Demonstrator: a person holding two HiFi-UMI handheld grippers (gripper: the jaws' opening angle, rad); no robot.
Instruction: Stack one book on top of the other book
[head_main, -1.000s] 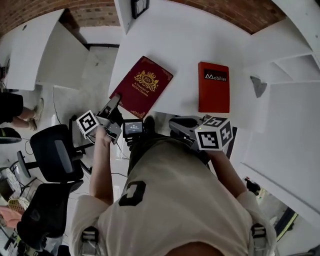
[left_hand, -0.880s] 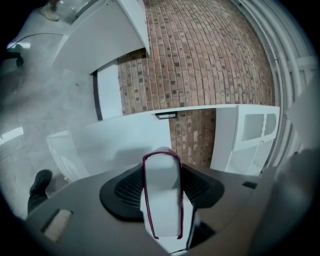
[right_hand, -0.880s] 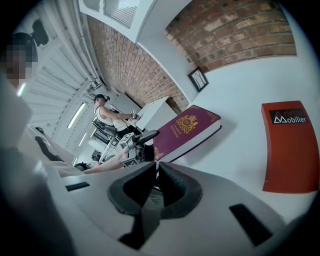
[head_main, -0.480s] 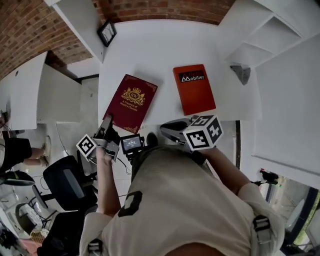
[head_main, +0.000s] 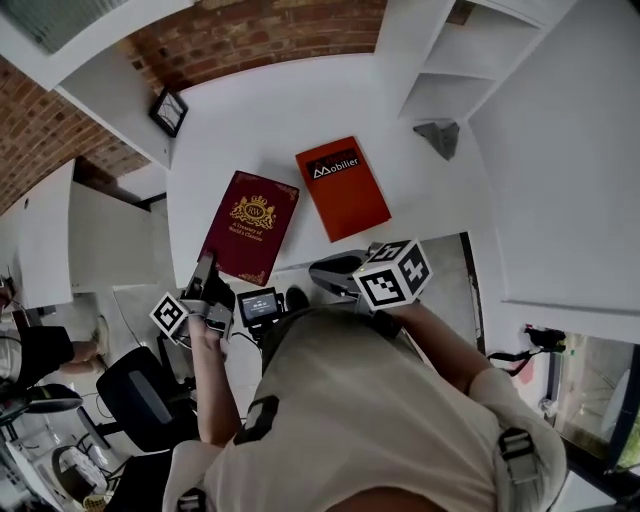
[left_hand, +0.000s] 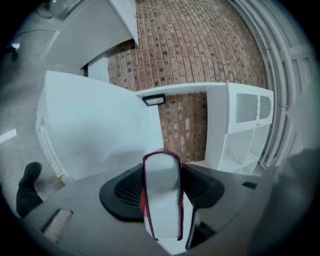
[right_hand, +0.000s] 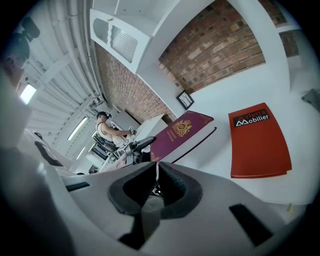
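A maroon book (head_main: 250, 225) with a gold crest lies on the white desk (head_main: 300, 110). To its right lies a red book (head_main: 343, 187), flat, with a gap between the two. My left gripper (head_main: 206, 270) is shut on the maroon book's near left corner. In the left gripper view the book's white page edge (left_hand: 161, 200) fills the space between the jaws of the left gripper (left_hand: 161, 167). My right gripper (head_main: 335, 270) hovers off the desk's near edge, shut and holding nothing. The right gripper view looks past the right gripper (right_hand: 153, 169) to the maroon book (right_hand: 182, 131) and the red book (right_hand: 257, 142).
A small framed picture (head_main: 168, 110) stands at the desk's back left against the brick wall. A grey wedge (head_main: 437, 137) sits at the back right, beside white shelves (head_main: 440, 60). A black office chair (head_main: 140, 400) stands on the floor to the left.
The head view has swung, so both books sit more to the left and lower in the picture. The left gripper stays on the maroon book's corner; the right gripper stays at the desk's edge.
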